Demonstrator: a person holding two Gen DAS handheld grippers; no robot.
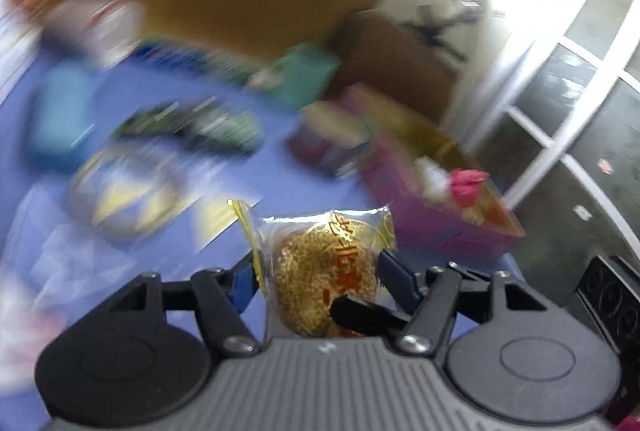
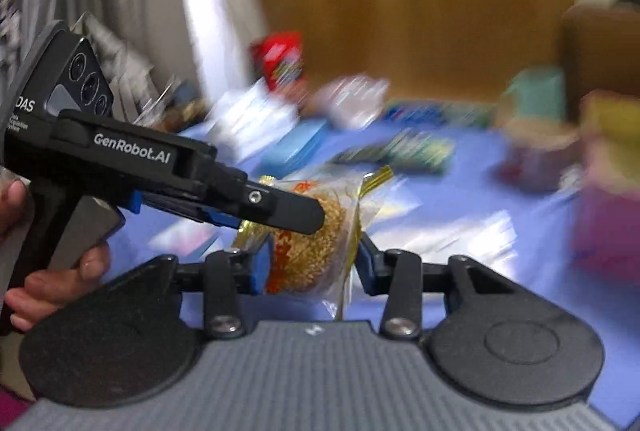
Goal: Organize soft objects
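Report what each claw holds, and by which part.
The left claw and the right claw both appear to pinch the same scrubber packet, each with its pads on opposite wrapper sides.

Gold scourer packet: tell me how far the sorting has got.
Done: a few soft pieces, white and pink, lie in the pink box. In hand: the gold scourer packet is up off the blue cloth, gripped by the fingers of both the left gripper and the right gripper. Left: it is not yet boxed, and many blurred packets lie on the cloth.
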